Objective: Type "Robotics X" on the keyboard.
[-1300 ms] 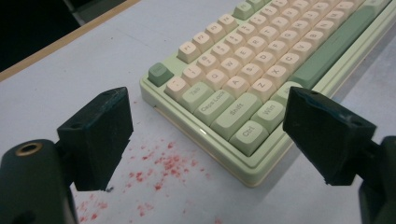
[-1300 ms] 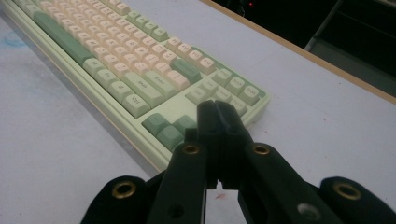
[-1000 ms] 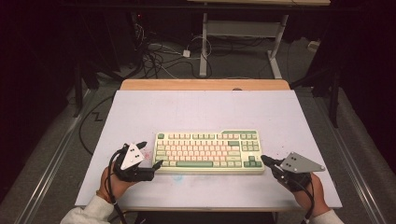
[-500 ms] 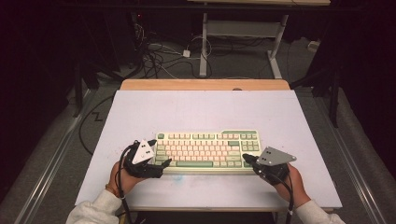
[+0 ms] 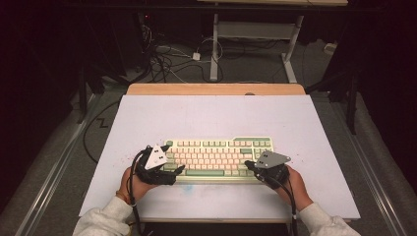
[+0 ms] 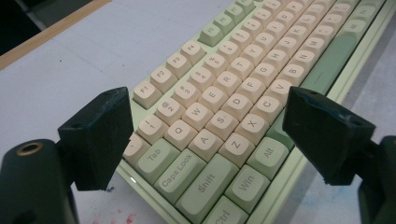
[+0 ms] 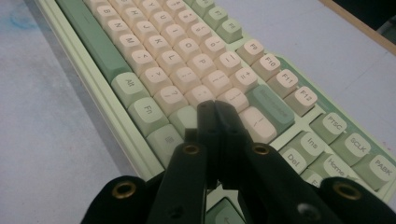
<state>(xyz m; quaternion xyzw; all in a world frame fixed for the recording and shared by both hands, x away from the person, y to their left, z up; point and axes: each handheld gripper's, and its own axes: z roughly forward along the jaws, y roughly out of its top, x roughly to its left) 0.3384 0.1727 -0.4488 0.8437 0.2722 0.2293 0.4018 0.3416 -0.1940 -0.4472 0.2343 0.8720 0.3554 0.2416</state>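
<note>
A cream and green keyboard lies on the white table top, near the front edge. My left gripper is over the keyboard's left end, open, its jaws wide apart above the Tab, A and Z keys, nothing between them. My right gripper is over the keyboard's right part, its jaws shut together with nothing held; their tips hover just above the keys near the right Shift. In the left gripper view the keyboard runs up to the right.
A wooden strip borders the table's far edge. Beyond it on the floor lie tangled cables and a white desk frame. The table top around the keyboard is bare, with faint coloured stains near the front.
Both hands have moved inward onto the keyboard's ends, the right one farther, from off the keyboard's right side to over its keys. The keyboard has stayed put.
</note>
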